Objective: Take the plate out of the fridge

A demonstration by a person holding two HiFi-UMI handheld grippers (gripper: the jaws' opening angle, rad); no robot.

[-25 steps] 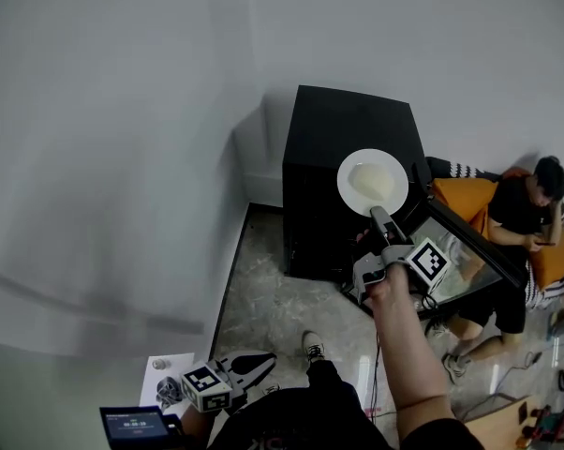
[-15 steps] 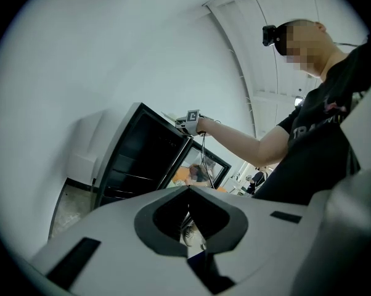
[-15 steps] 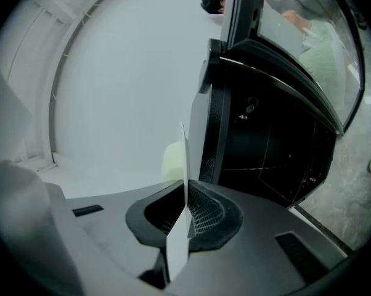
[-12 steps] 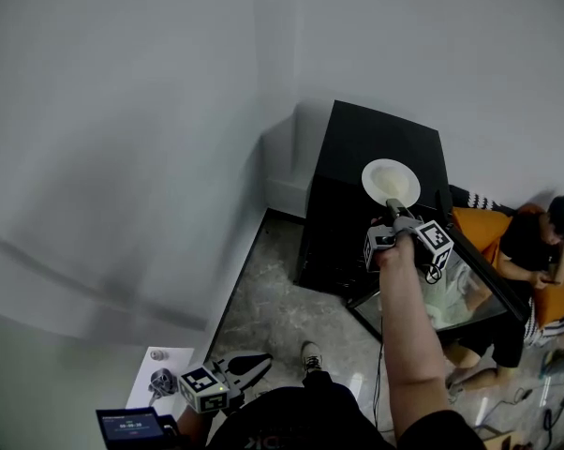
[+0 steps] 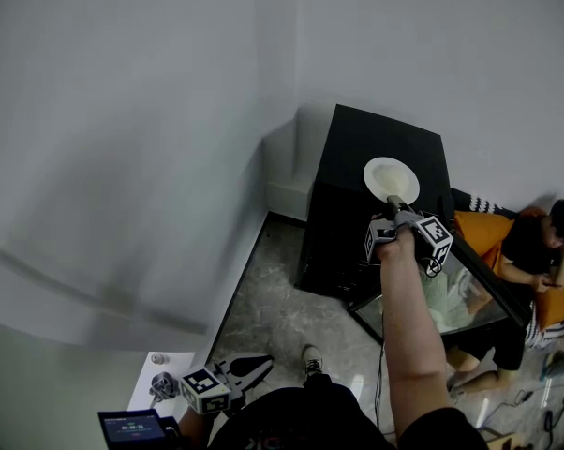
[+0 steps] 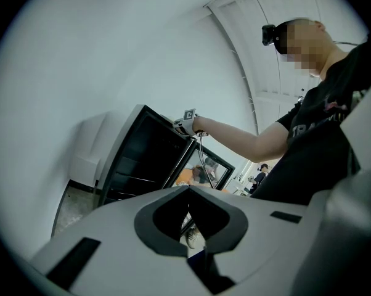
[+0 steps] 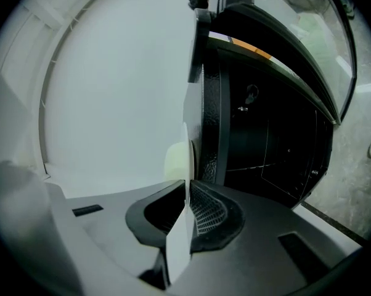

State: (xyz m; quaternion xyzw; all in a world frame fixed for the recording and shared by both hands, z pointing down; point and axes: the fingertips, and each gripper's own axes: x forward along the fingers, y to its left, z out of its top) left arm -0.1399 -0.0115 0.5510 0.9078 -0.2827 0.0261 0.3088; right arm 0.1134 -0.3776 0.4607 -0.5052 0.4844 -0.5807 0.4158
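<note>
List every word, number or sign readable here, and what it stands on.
"TRA": start of a print on the person's black shirt; the rest is hidden.
Small lit screen: figures too small to read.
Marker cubes: square patterns only, no letters.

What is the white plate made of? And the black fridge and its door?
The plate looks like ceramic or maybe hard plastic: plain white, smooth, with a thin stiff edge. The fridge looks like black painted metal, flat and dull. Its door is likely glass in a dark frame, since it shows reflections.

Plain pale walls [image 5: 123,139], grey marbled floor [image 5: 273,300], orange seat [image 5: 479,226] at right
</note>
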